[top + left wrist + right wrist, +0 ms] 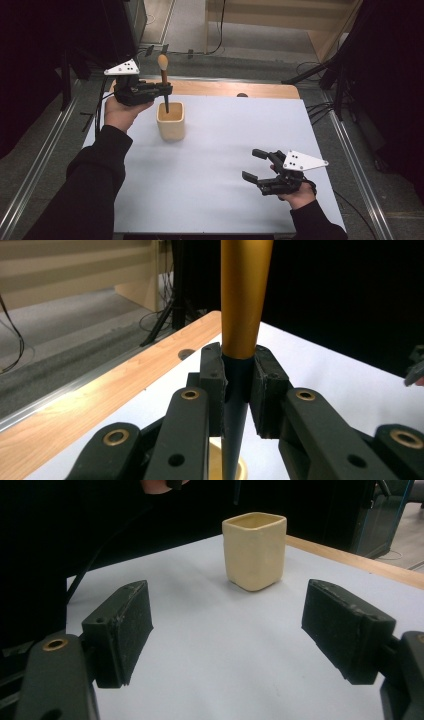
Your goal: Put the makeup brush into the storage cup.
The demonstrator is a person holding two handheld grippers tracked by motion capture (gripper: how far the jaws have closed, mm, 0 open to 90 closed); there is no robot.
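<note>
The left tongs point(165, 90) are clamped tight on the dark lower shaft of a wooden-handled utensil point(163, 75), holding it upright with its lower end dipping into the square cream ceramic cup point(171, 125) at the far left of the white counter point(225, 150). The right tongs point(256, 165) hover near the counter's right front, jaws spread wide with nothing between them, well apart from the cup.

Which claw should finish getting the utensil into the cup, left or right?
Left. The left claw is already shut on the utensil, held upright with its dark tip inside the cream cup. The right claw is open, holds nothing, and sits at the near right of the table, well apart from the cup.
</note>
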